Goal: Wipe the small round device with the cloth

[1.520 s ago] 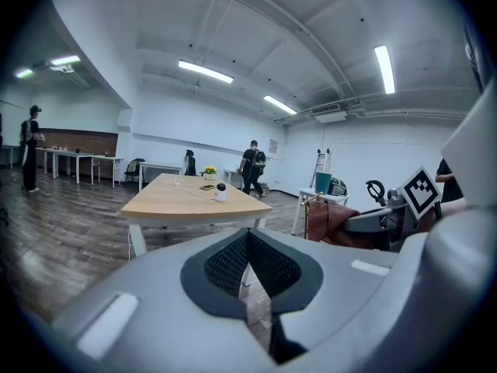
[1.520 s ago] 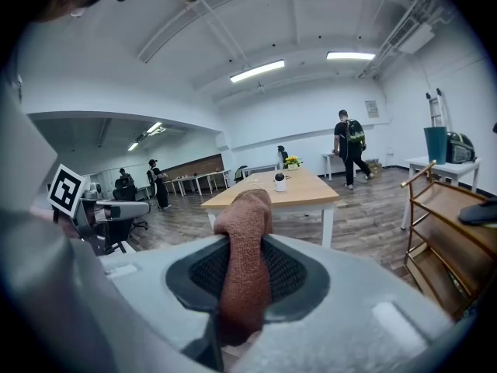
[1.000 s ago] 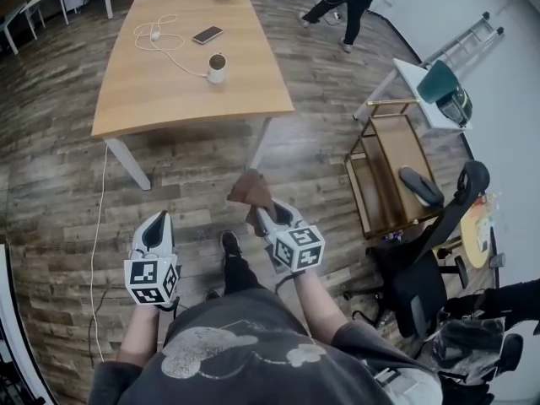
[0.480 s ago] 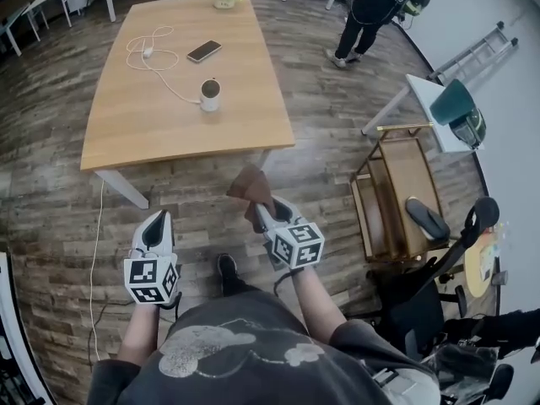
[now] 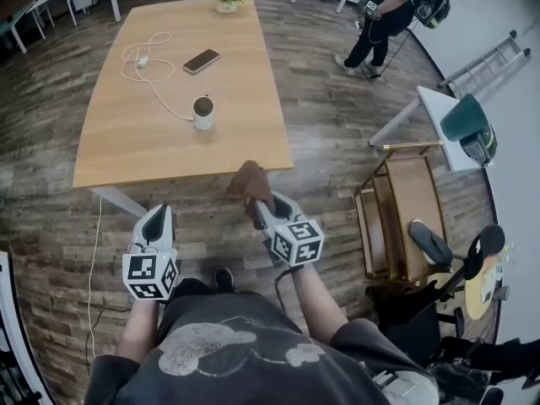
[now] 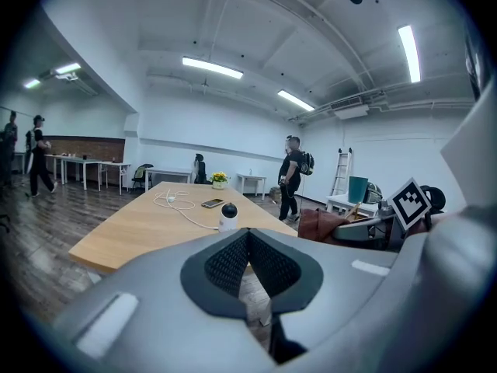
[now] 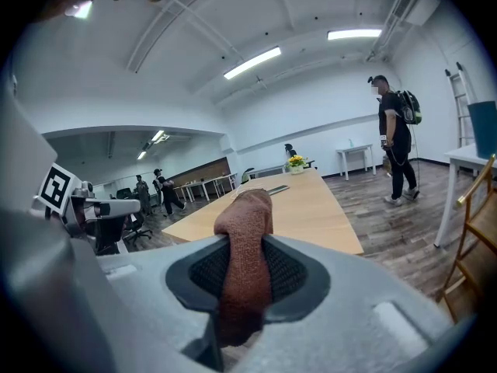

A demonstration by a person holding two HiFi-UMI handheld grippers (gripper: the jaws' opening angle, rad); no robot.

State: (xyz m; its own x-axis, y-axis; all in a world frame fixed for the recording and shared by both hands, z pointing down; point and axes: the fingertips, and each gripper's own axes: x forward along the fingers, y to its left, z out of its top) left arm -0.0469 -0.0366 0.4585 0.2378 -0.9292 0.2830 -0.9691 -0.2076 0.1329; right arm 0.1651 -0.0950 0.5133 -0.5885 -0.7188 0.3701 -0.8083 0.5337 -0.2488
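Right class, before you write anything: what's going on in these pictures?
A person stands short of a wooden table, a hand-held gripper in each hand. The right hand-held gripper is shut on a brown cloth; the left hand-held gripper is shut and empty. The small round device sits on the table, joined to a white cable, well away from the cloth. Wiping has not yet begun.

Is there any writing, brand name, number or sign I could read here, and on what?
No readable text anywhere.
The square markers on the left hand-held gripper and right hand-held gripper: black-and-white patterns, not letters.
The phone and small round device: too small to show any print.
The cloth: plain, no label showing.
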